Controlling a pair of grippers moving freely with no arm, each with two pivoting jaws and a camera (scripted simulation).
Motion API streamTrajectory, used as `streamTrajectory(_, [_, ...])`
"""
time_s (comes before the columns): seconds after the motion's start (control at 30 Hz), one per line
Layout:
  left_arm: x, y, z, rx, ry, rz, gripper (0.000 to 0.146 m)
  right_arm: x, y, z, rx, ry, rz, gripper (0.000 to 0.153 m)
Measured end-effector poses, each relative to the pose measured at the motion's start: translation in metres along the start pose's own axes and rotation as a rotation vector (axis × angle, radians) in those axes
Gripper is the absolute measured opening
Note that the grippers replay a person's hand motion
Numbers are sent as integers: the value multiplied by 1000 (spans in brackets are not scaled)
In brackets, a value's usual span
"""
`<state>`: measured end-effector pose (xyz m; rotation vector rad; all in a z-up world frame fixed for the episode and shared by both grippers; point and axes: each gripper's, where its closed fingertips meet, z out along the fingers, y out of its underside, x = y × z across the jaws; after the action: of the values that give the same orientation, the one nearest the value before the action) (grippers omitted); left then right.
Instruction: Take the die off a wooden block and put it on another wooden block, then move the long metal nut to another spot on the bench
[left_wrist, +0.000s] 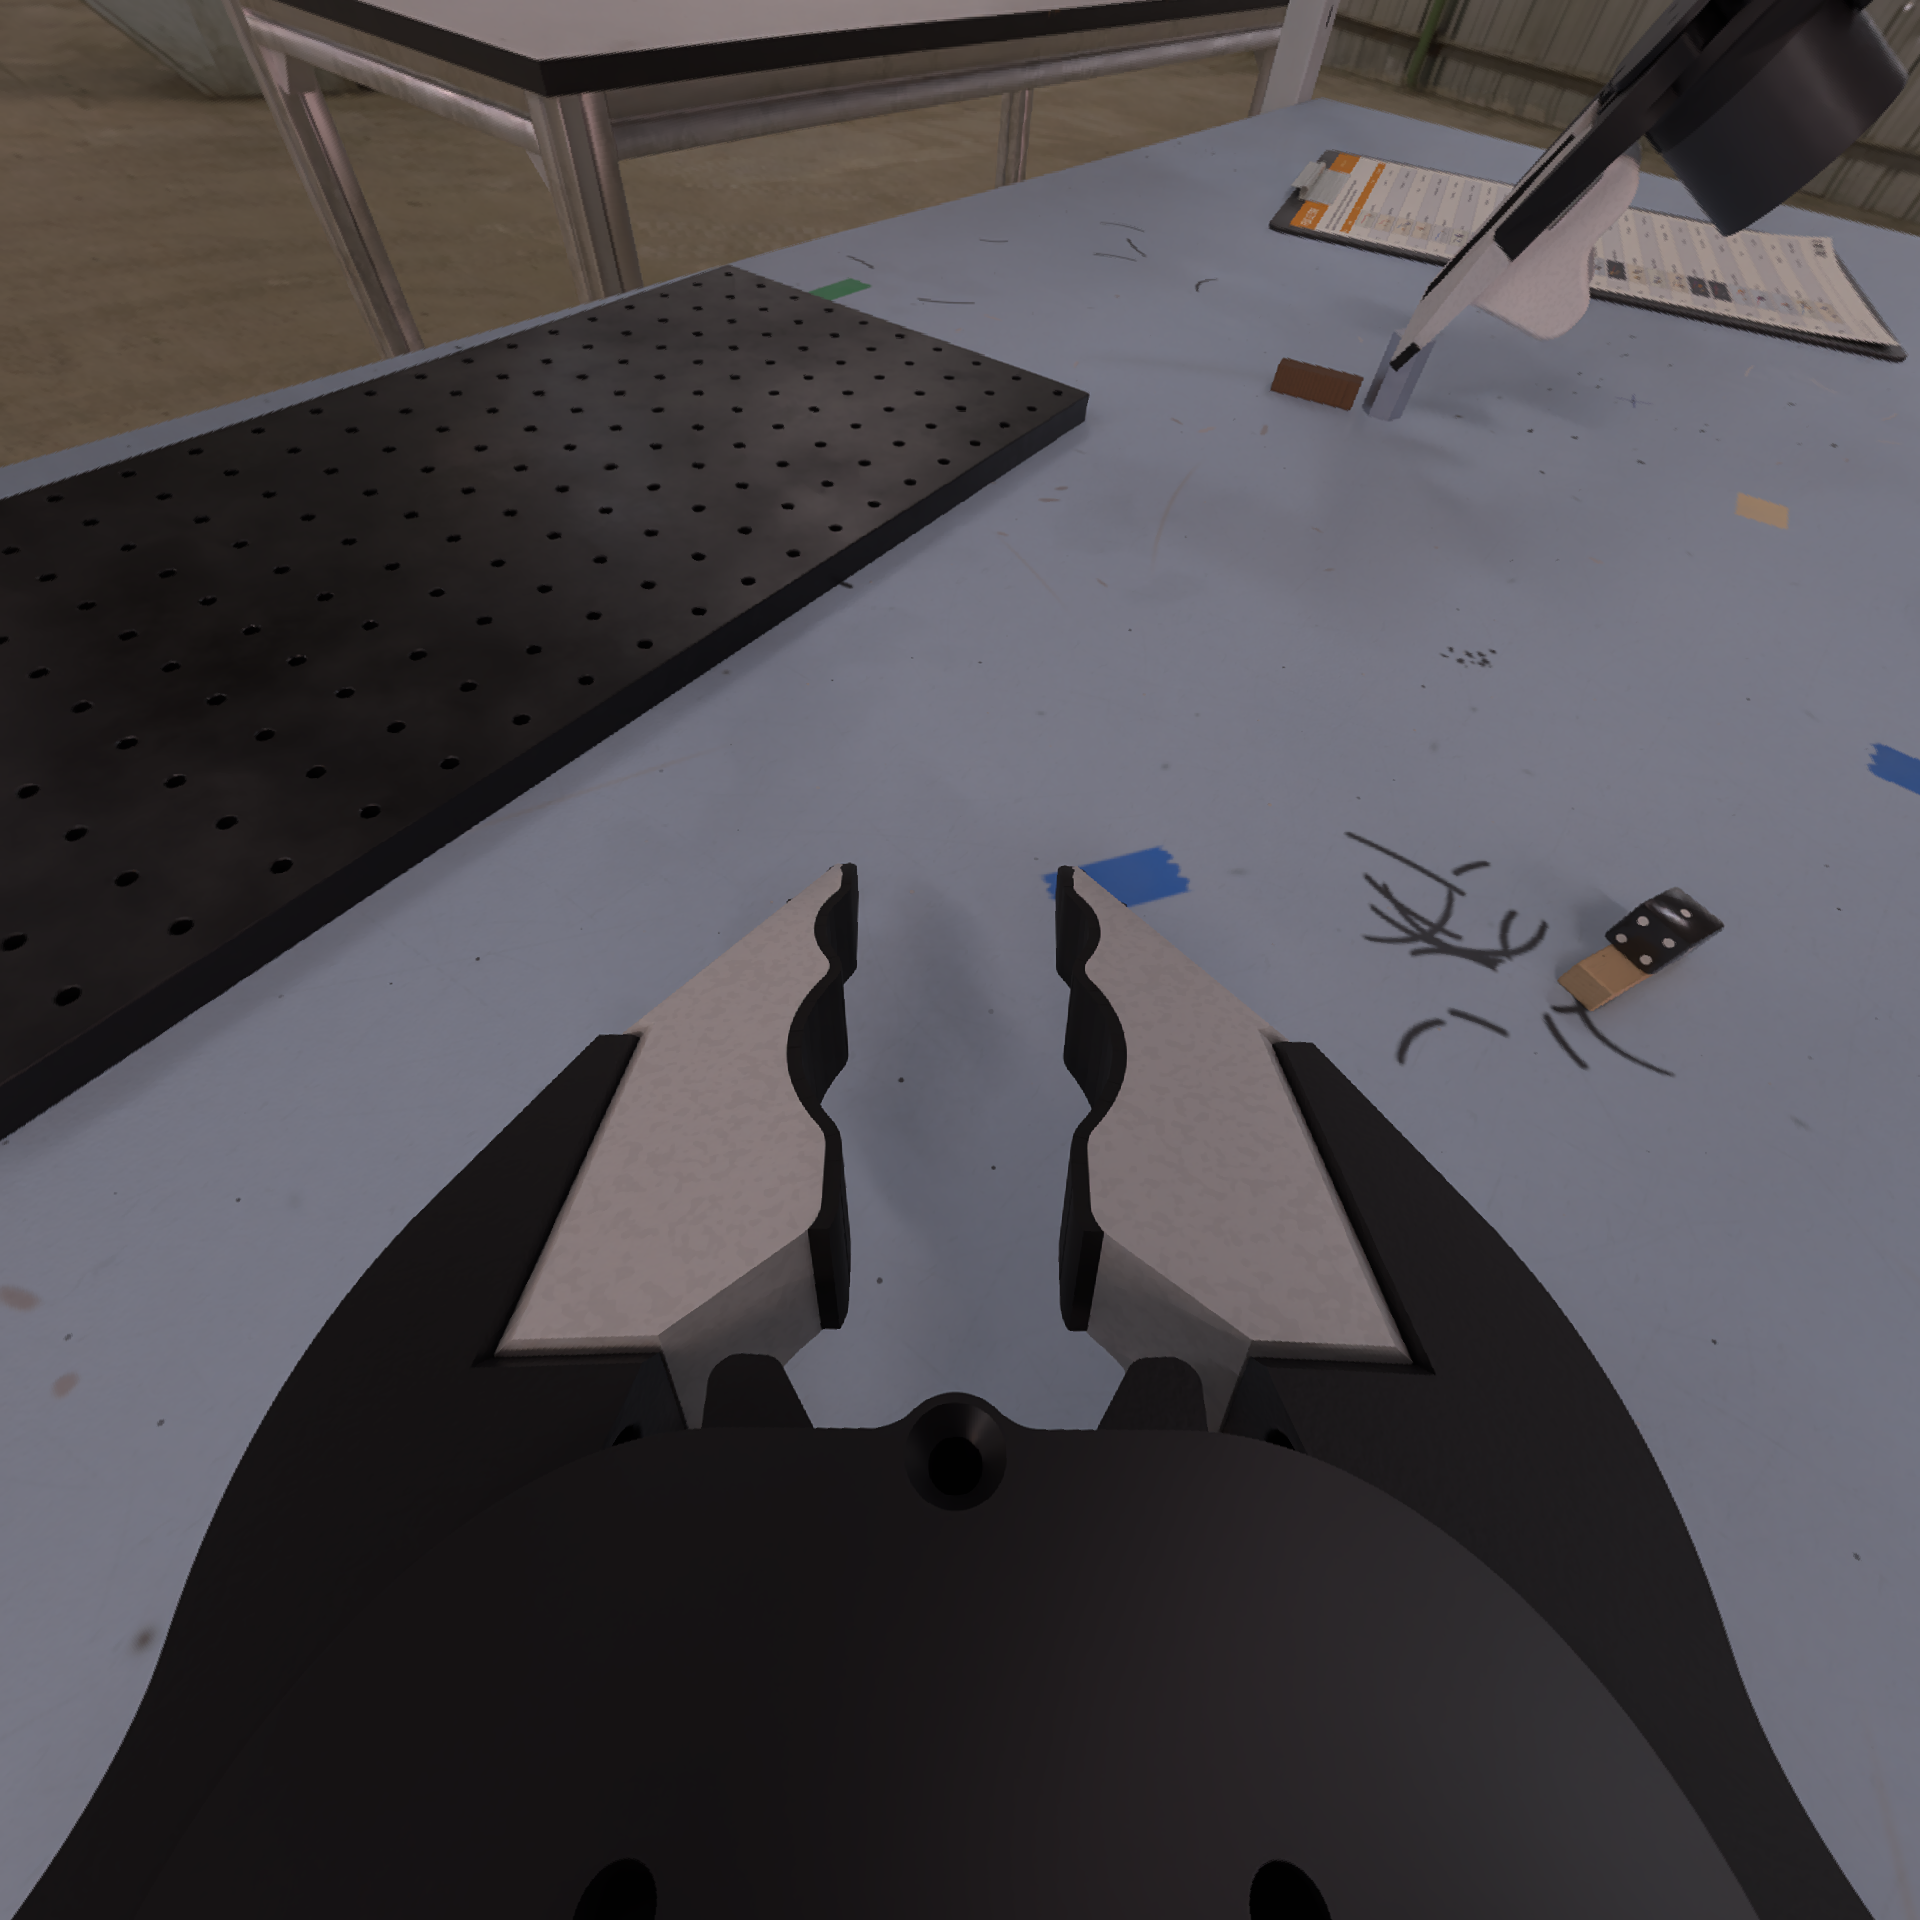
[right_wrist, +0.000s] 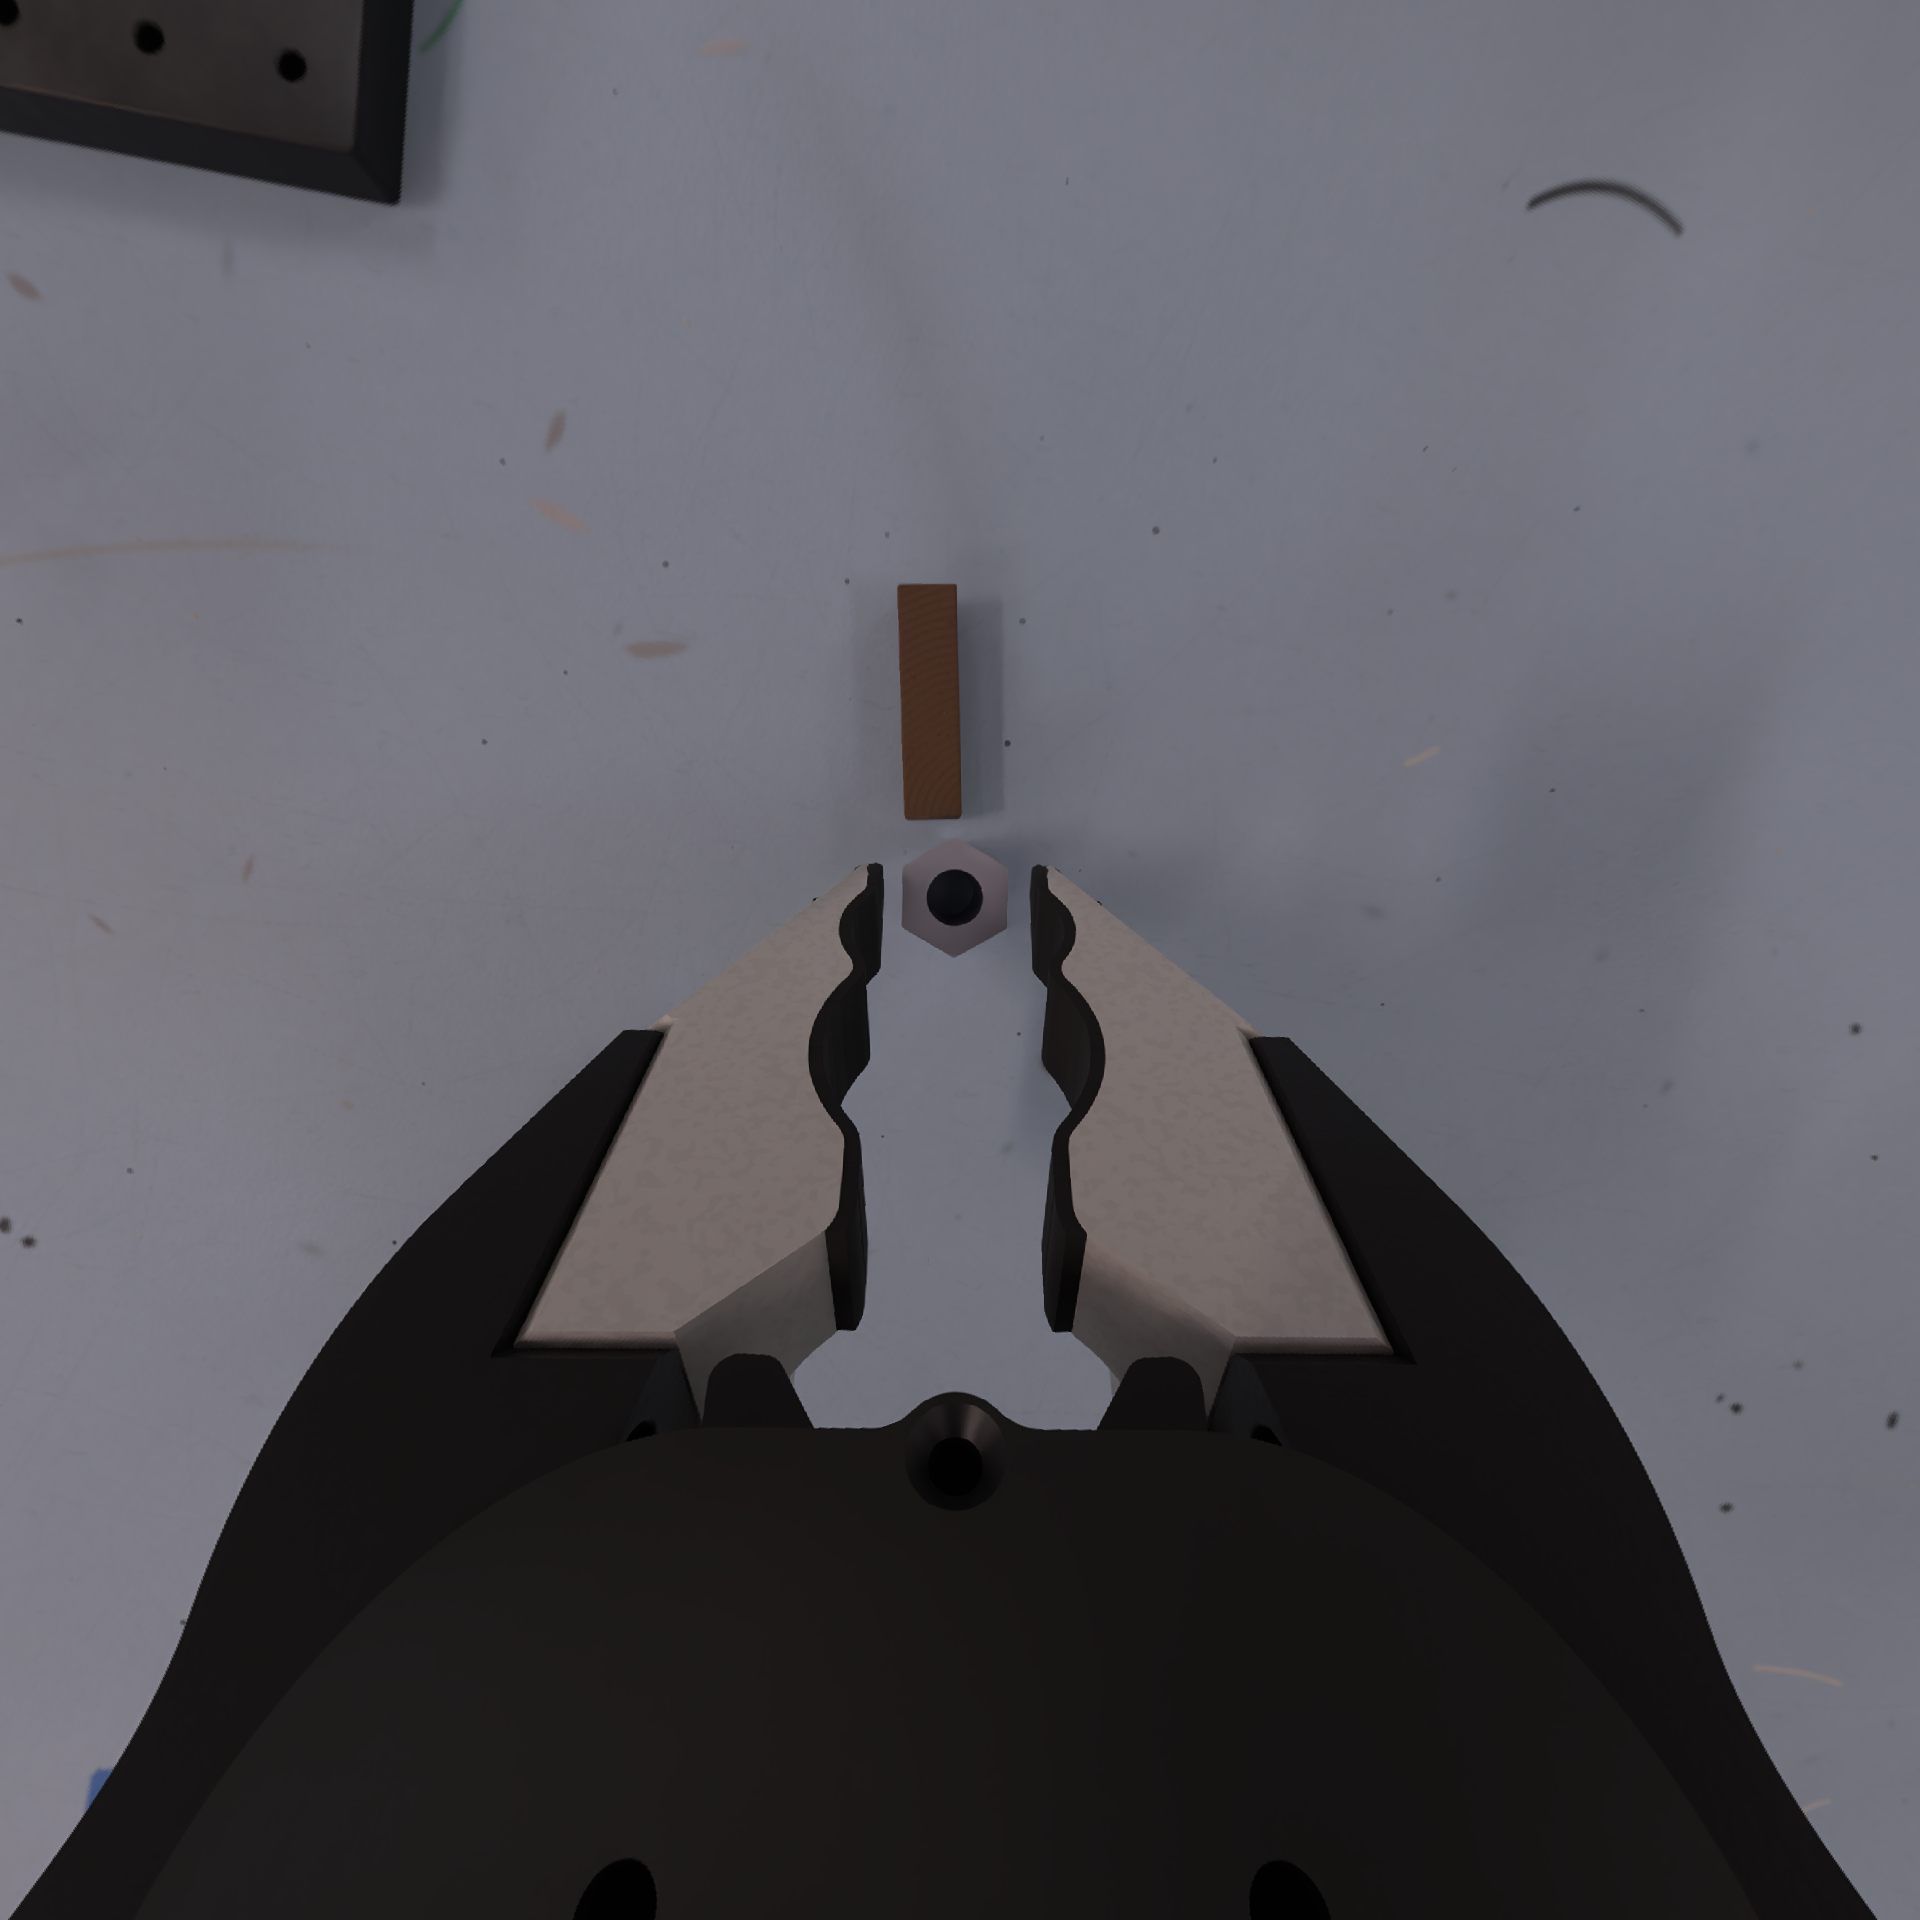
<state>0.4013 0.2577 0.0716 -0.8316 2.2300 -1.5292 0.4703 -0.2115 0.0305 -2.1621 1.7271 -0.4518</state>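
Die already sits on the pale wooden block at near right of the surface, so only the long metal nut is left. My right tool straddles the upright nut beside the brown block, fingers apart, not clamped; my left tool hangs apart, holding nothing. Only the right wrist view shows that gap around the nut; only the left shows the die.

Workshop or lab bench, by the look: scuffed blue-grey surface w/ tape scraps and pen marks, black perforated breadboard plate far left, clipboard far right, steel-legged table beyond, concrete floor.
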Motion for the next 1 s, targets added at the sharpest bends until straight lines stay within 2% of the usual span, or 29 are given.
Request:
streamTrajectory(0.2, [0,1,1,-4,-1,0,38,-1,7,3,-22,-14,15,20])
streamTrajectory(0.53, [3,-2,-2,11,15,-3,38,-1,8,1,7,12,6,20])
streamTrajectory(0.63, [6,-3,-2,12,19,13,38,-3,-1,-11,52,17,1,20])
streamTrajectory(0.73, [6,-3,-2,11,18,19,38,-12,-20,-41,142,42,-40,20])
streamTrajectory(0.83, [6,-2,-2,10,18,11,38,-47,-44,-87,267,46,-151,20])
streamTrajectory(0.93, [6,-2,-2,8,20,8,38,-116,-56,-127,371,-38,-302,20])
streamTrajectory(1.0, [7,-3,-2,10,24,11,38,-165,-50,-139,388,-110,-406,20])
